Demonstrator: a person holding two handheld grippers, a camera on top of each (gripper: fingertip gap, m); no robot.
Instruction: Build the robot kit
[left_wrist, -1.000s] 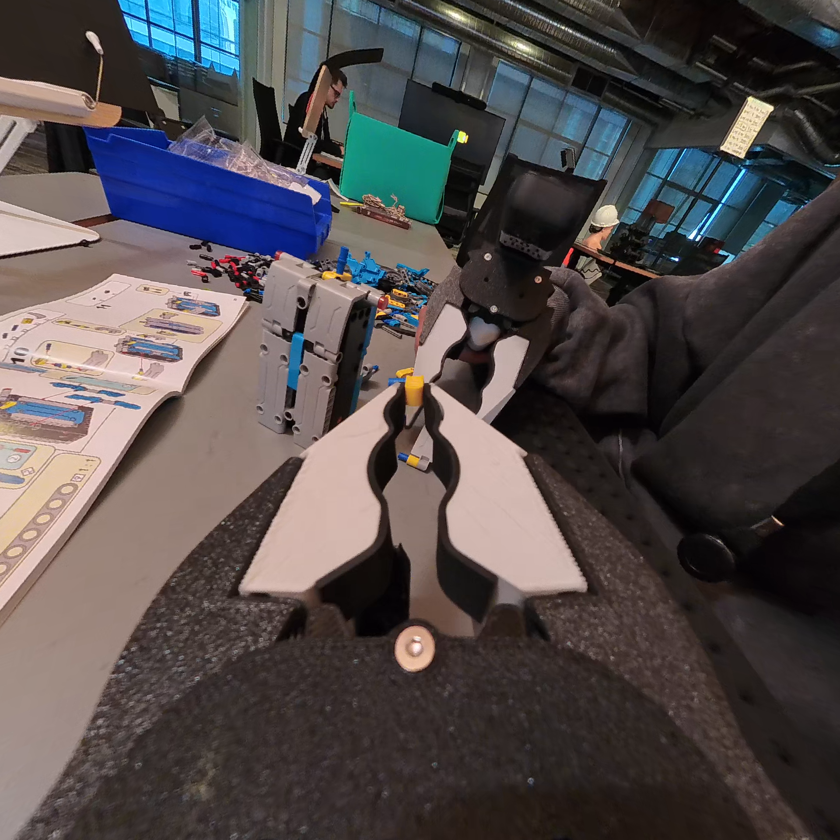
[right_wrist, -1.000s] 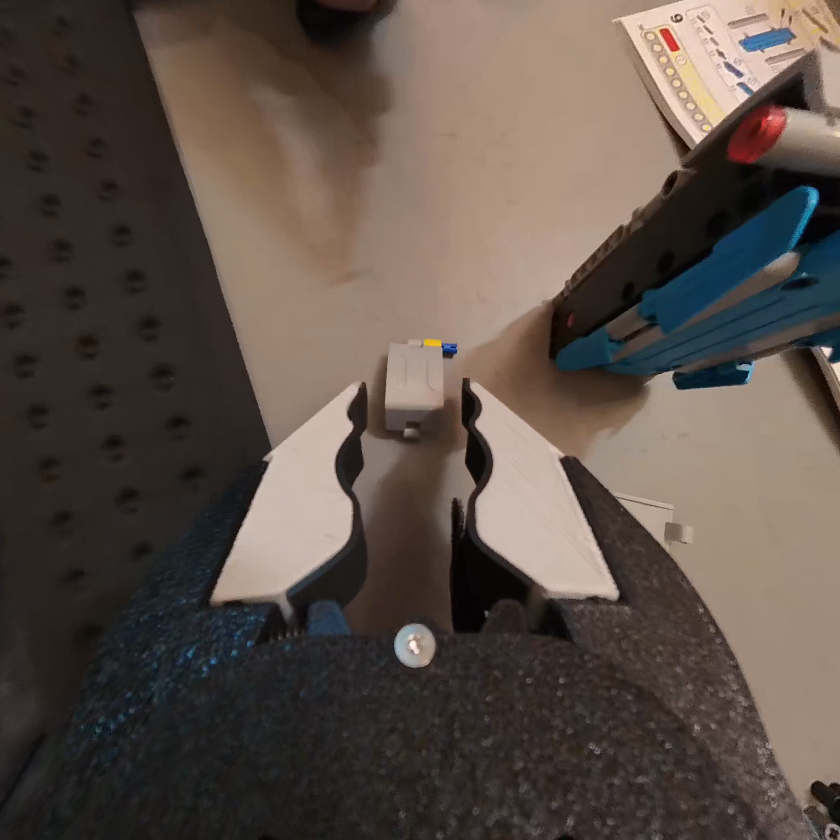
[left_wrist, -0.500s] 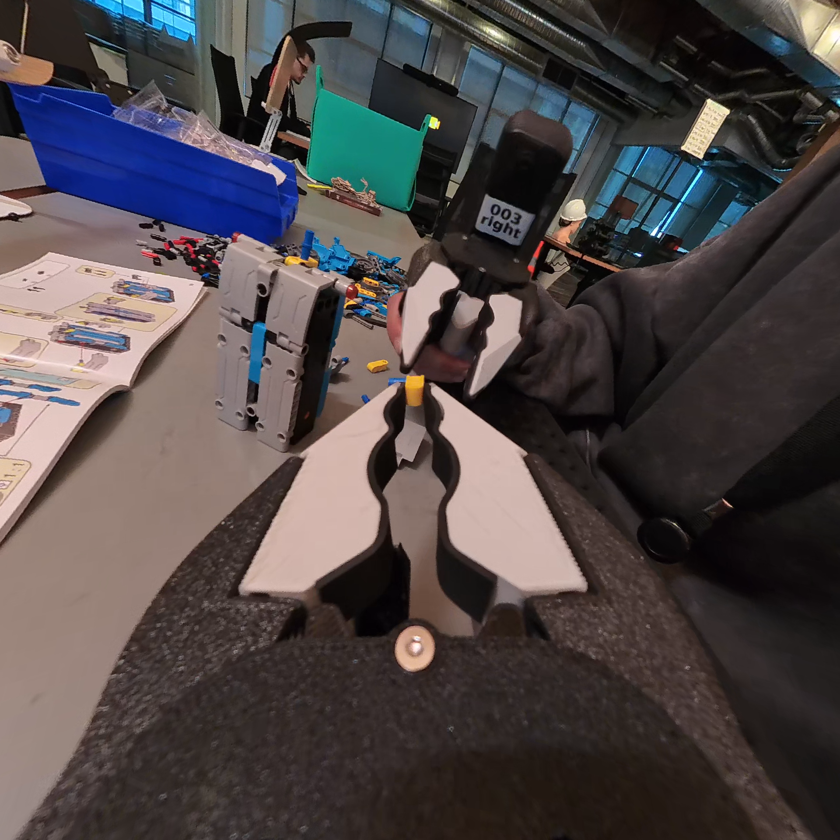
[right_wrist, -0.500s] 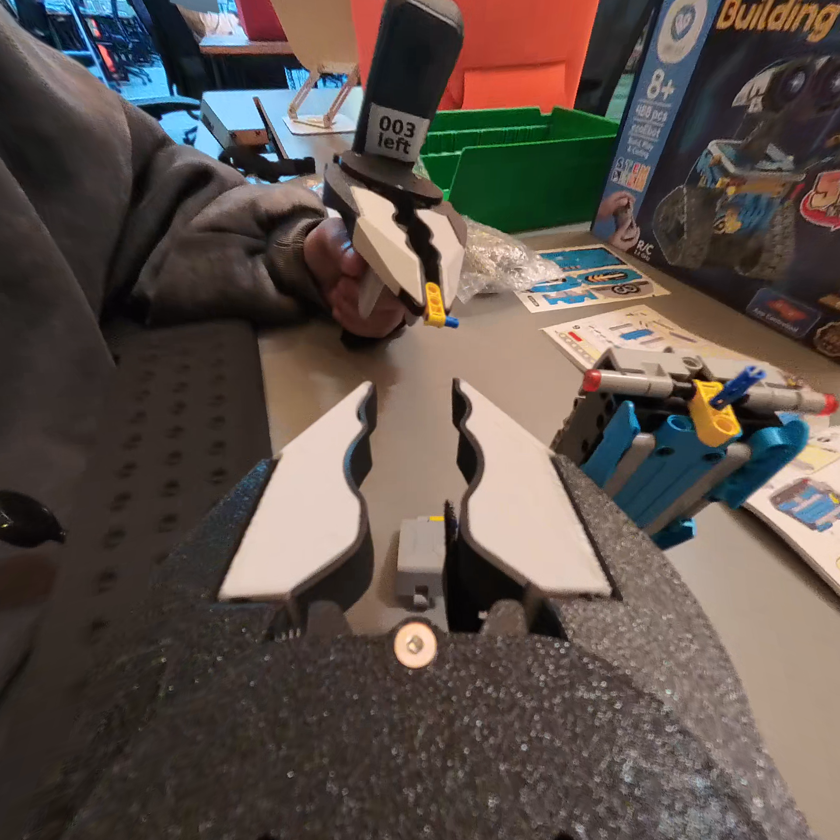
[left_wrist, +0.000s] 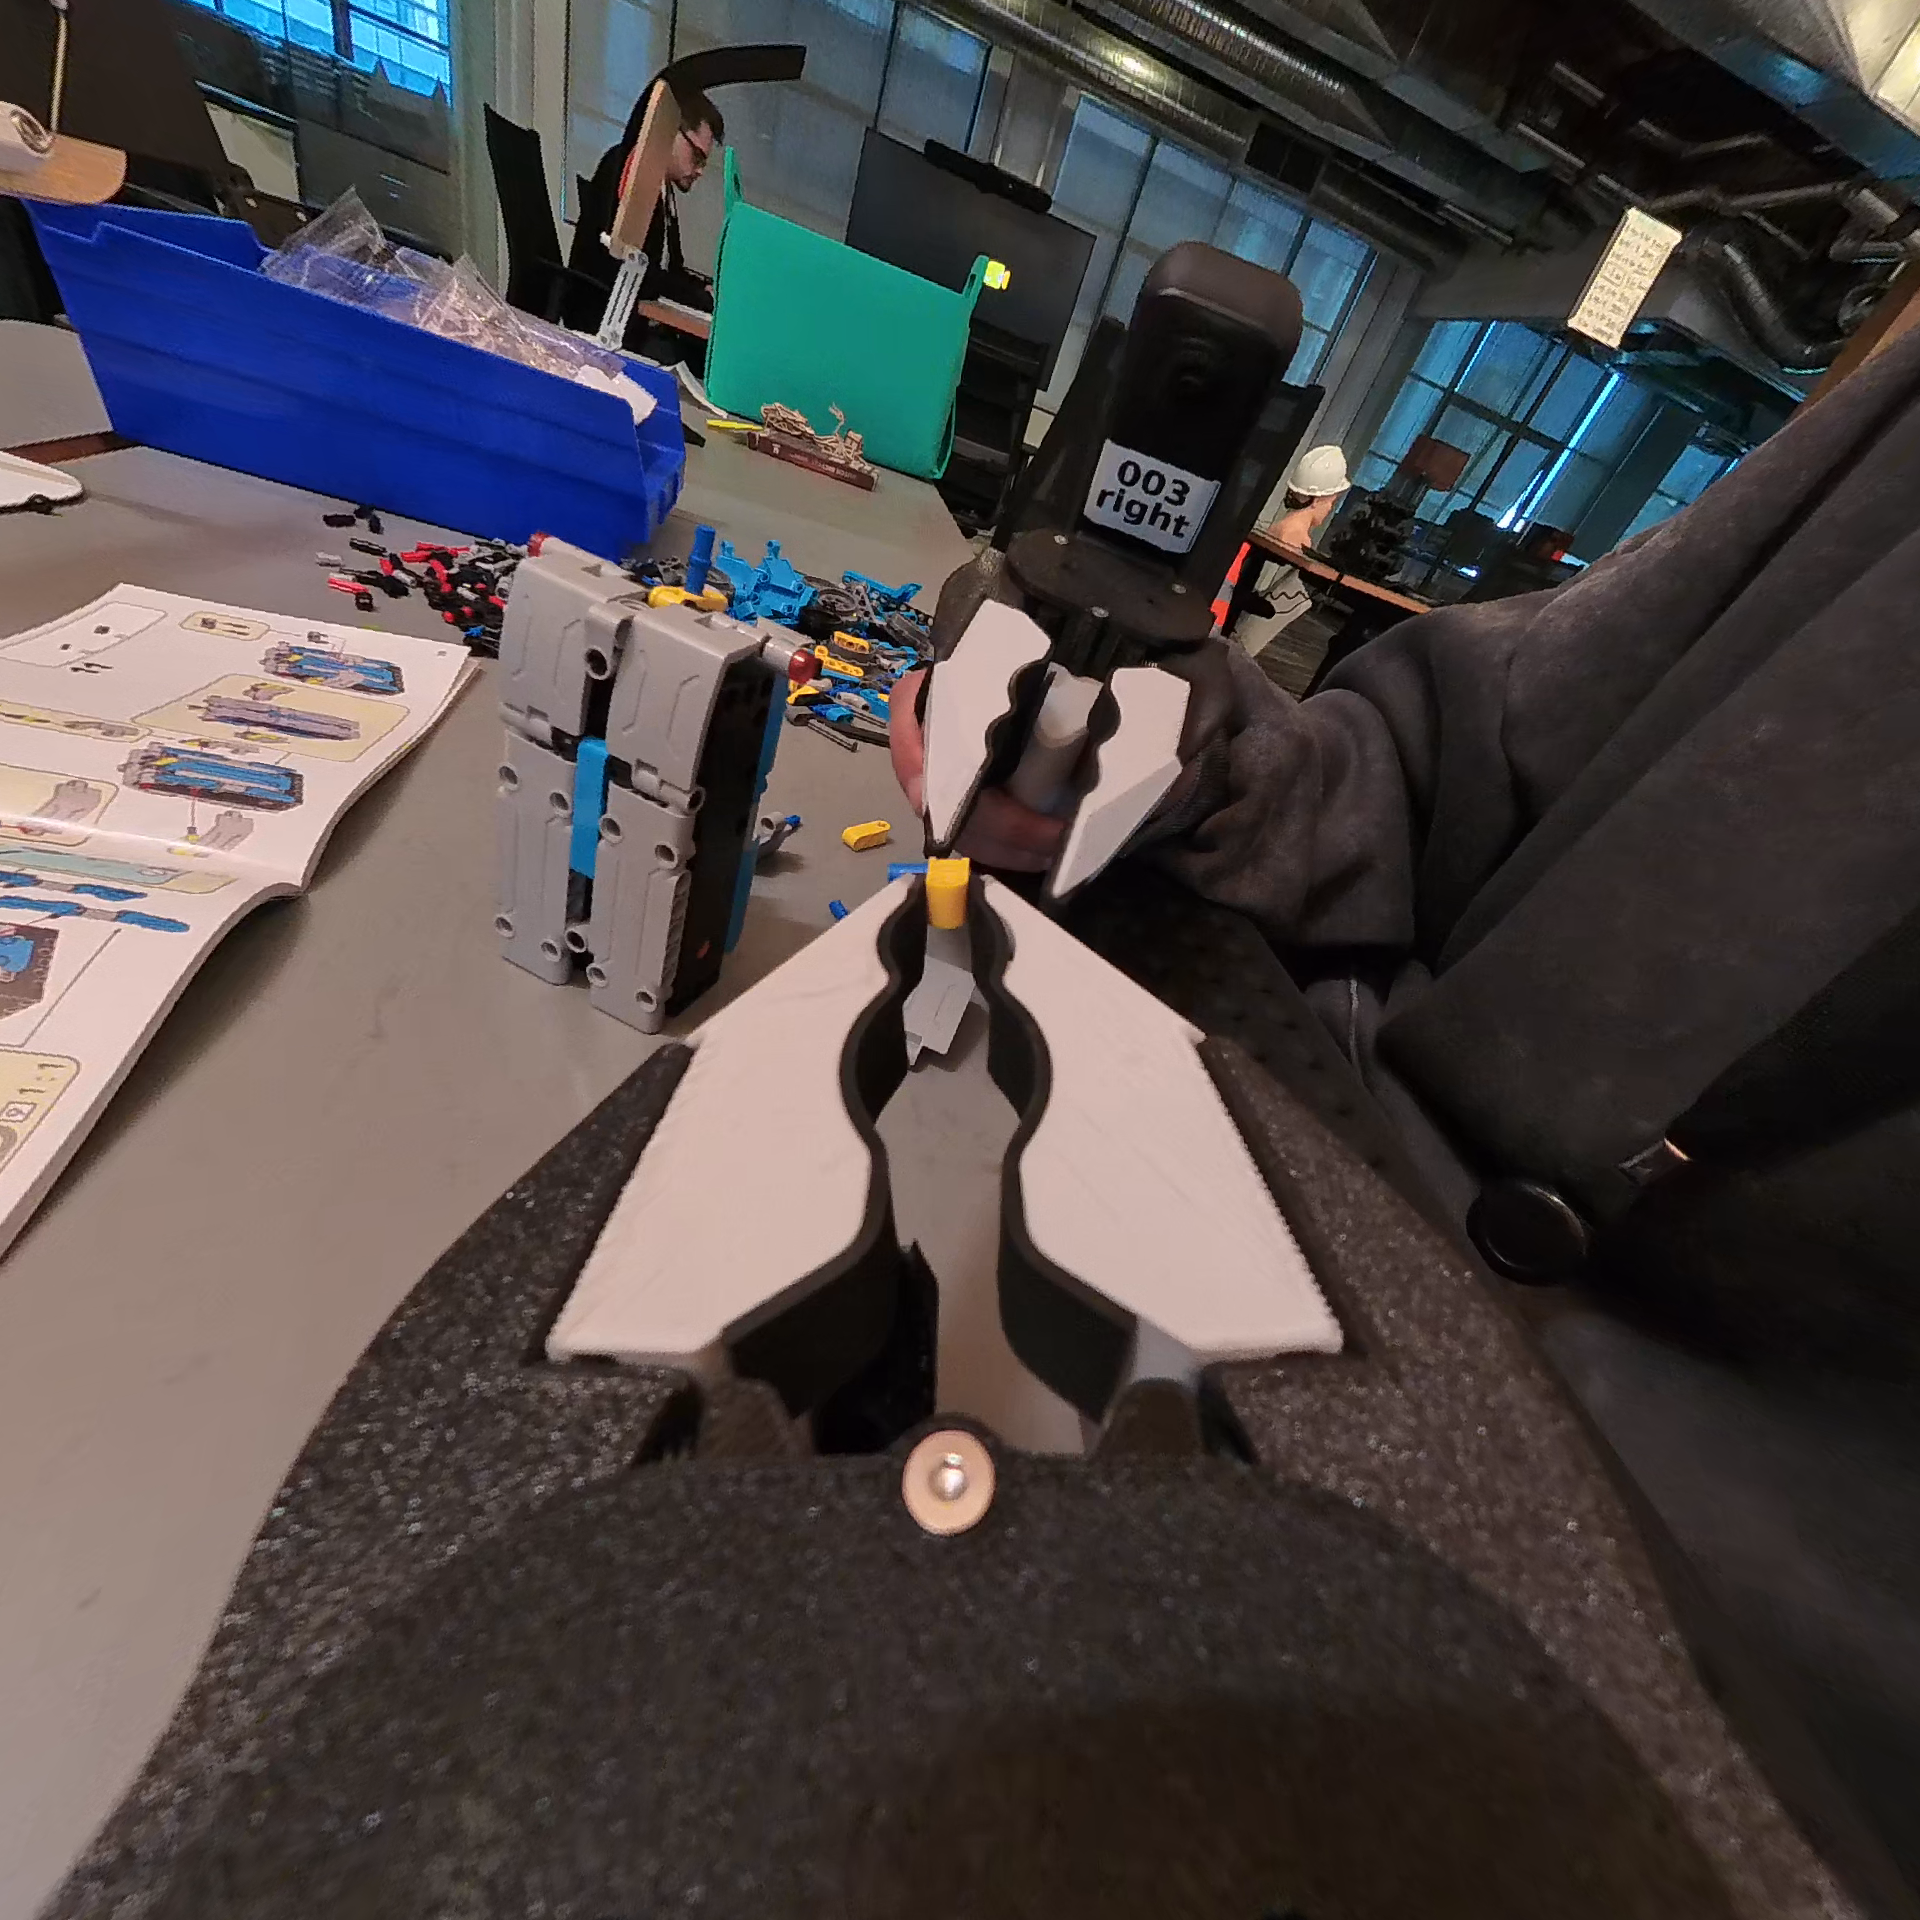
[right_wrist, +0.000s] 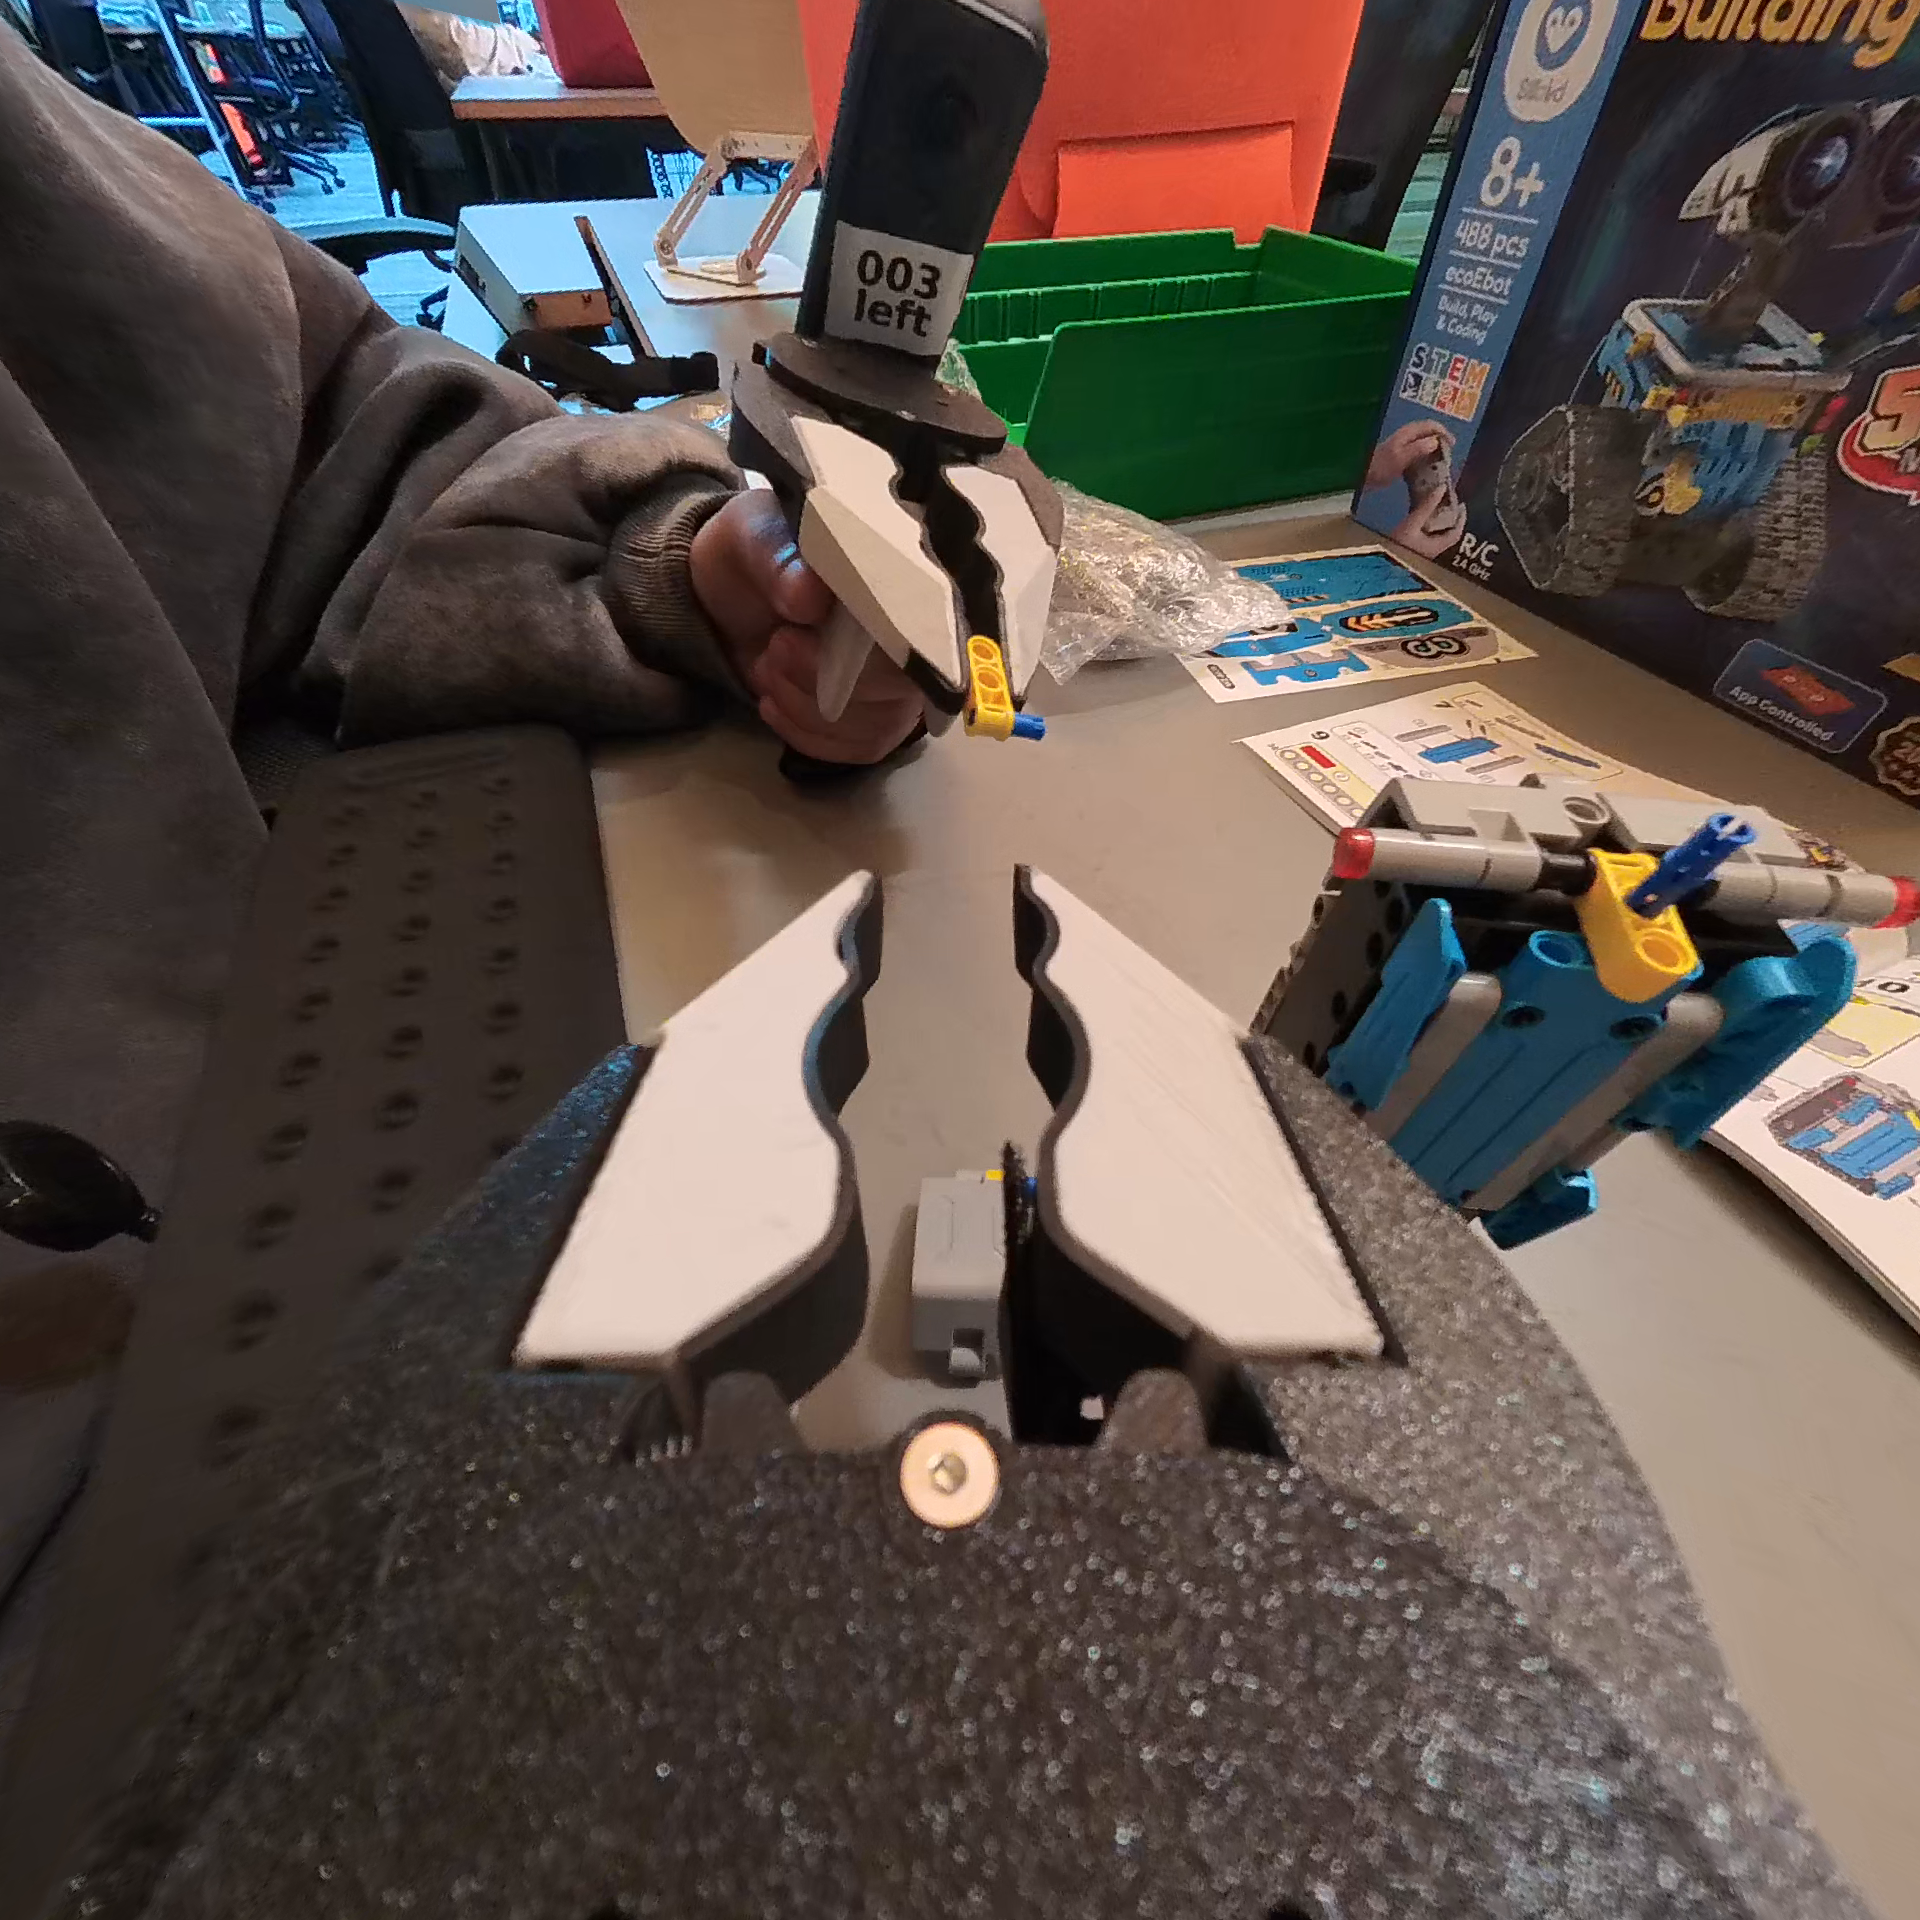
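Observation:
My left gripper (left_wrist: 945, 883) is shut on a small yellow connector (left_wrist: 947, 896) with a blue pin and holds it above the grey table. In the right wrist view, the left gripper (right_wrist: 987, 694) points down with the yellow connector (right_wrist: 985, 698) at its tips. My right gripper (right_wrist: 948, 881) is open and empty, facing the left one across a short gap; it also shows in the left wrist view (left_wrist: 1000, 864). A small grey block (right_wrist: 954, 1276) lies on the table under the right gripper's fingers, also visible in the left wrist view (left_wrist: 940, 1006).
A grey, black and blue brick assembly (left_wrist: 623, 790) (right_wrist: 1579, 997) stands close by. An open instruction booklet (left_wrist: 177, 748), a blue bin (left_wrist: 343, 395), loose parts (left_wrist: 831, 644), a green bin (right_wrist: 1174, 364), a kit box (right_wrist: 1662, 364) and a plastic bag (right_wrist: 1132, 582) surround it. Left and right tips are no more than a few centimetres apart. The small grey block (right_wrist: 954, 1276) lies around 8 cm away from my right fingertips.
My right gripper has lifted from pointing down over the small grey block to facing the left gripper; the block stays on the table. The left gripper still holds the yellow connector.

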